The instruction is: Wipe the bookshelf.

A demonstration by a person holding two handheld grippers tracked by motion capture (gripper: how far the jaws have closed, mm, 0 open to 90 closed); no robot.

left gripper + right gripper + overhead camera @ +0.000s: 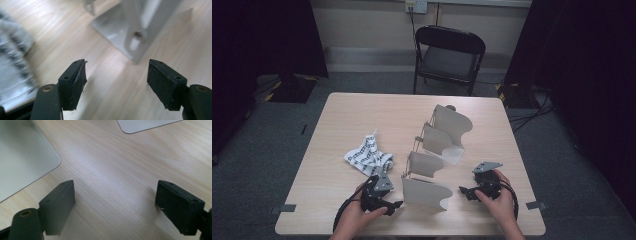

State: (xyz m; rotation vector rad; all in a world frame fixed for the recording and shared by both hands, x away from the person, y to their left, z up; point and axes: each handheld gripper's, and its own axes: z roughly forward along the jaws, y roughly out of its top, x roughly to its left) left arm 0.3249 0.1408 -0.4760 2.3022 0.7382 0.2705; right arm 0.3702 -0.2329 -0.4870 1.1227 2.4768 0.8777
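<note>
The white rack of upright curved panels is standing on the table, running from near the middle of the front edge diagonally toward the far right corner. Its nearest panel is sitting between the two grippers, close to the front edge.

The left gripper is resting just beside this panel on its left side, and its jaws are standing apart with nothing between them; in the left gripper view the grey foot of the rack is lying ahead of the pads, not touching them.

The right gripper is lying near the front right corner, pointing toward the rack, with its jaws wide apart and only bare wood between them.

A crumpled black-and-white patterned cloth is lying left of the rack, just beyond the left gripper. Behind the far edge of the table a black folding chair is standing.
</note>
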